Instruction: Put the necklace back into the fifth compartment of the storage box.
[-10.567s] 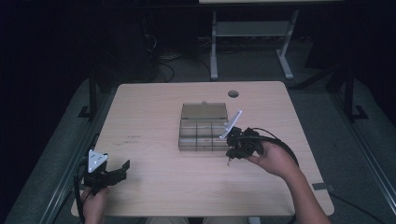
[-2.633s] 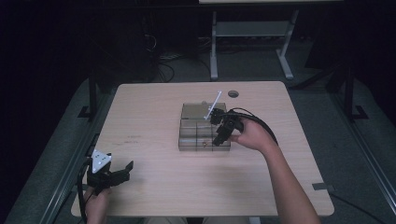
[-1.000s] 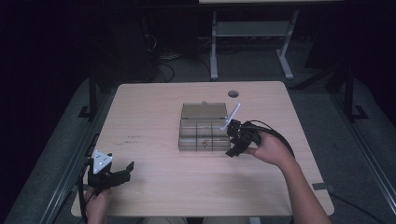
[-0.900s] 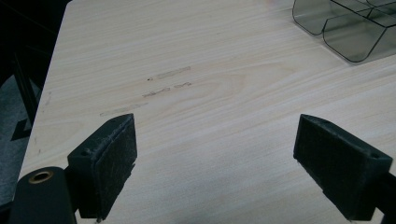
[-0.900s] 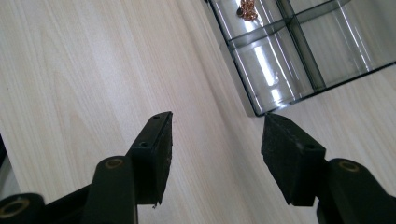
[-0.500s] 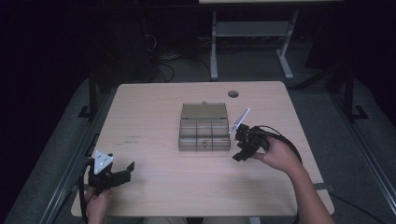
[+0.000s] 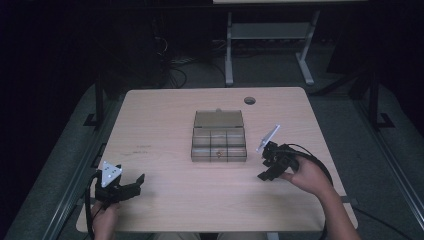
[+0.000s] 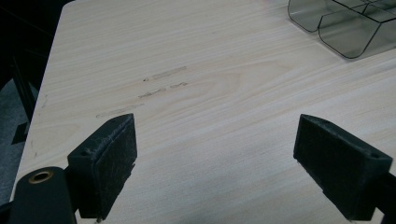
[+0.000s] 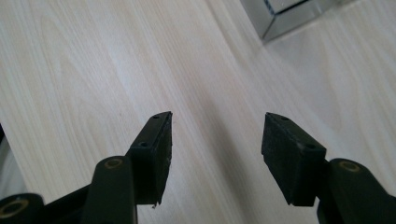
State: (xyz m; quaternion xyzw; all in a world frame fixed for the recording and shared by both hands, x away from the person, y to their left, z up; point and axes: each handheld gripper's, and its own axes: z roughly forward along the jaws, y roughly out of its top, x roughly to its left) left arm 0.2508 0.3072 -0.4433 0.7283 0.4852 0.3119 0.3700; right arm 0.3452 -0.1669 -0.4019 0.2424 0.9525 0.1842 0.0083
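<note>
A clear plastic compartment box (image 7: 219,142) with its lid tipped back stands at the table's middle; one of its corners (image 8: 345,28) appears in the left gripper view, another corner (image 9: 285,14) in the right gripper view. My right gripper (image 7: 265,169) hovers over the table just right of the box, open, nothing between its pads (image 9: 154,149). My left gripper (image 7: 134,184) rests near the front left corner, open wide and empty, its fingers (image 8: 105,163) spread over bare wood.
The wooden table (image 7: 160,120) has a cable hole (image 7: 249,100) at the back right. Faint scuff marks (image 8: 154,88) lie ahead of the left gripper. A white desk frame (image 7: 265,45) and cables stand on the dark floor behind the table.
My right gripper drew back from over the box to the right and toward the front edge. The left gripper stayed nearly still.
</note>
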